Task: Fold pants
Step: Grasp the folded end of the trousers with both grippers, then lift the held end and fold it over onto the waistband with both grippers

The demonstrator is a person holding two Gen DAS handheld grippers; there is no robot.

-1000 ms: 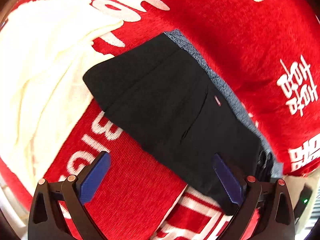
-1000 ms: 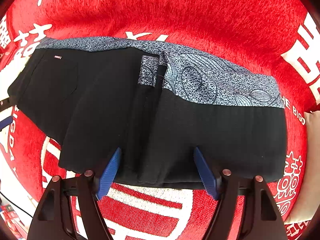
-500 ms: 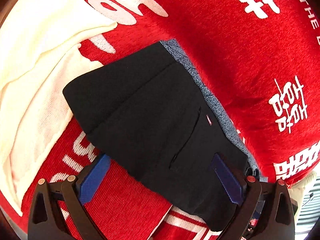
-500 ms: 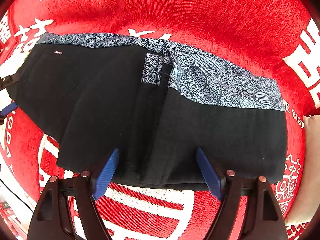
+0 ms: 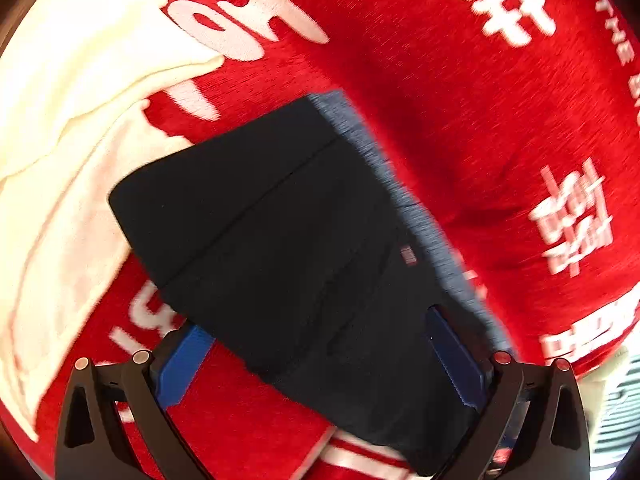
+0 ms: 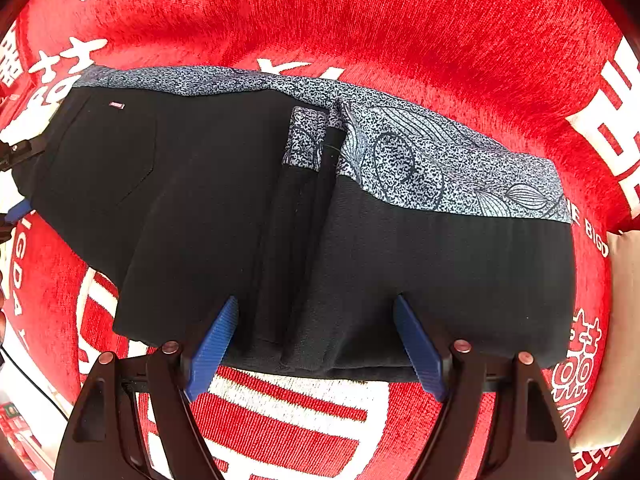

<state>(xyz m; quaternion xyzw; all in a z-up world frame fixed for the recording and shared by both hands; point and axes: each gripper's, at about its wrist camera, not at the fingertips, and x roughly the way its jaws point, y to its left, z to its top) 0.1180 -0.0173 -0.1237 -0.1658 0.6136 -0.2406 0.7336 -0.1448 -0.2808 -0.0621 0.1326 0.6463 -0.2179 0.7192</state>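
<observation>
Change since a second ago: left wrist view has swung, so the black pants [image 5: 288, 248] now sit lower and more central between the fingers; right wrist view has crept slightly closer to the near fold edge.
Pants position: folded into a long black bundle lying on the red blanket [image 6: 360, 20], grey patterned waistband [image 6: 440, 160] along the far edge.
Left gripper [image 5: 320, 364]: jaws spread wide, holding nothing; one blue pad [image 5: 180, 368] is over the blanket, the other overlaps the dark cloth.
Right gripper [image 6: 316, 344]: jaws spread wide across the near edge of the pants [image 6: 200, 220], nothing pinched; whether the pads [image 6: 416, 348] touch the fabric cannot be told.
Blur: left wrist view is motion-smeared, so the small red label [image 5: 408, 255] and pocket seam are unreadable.
Cut off: the pants' lower end runs behind the left gripper's frame.
Other cloth: cream towel [image 5: 60, 160] lies beside the pants, partly out of frame.
Hidden: layers inside the fold are not visible.
</observation>
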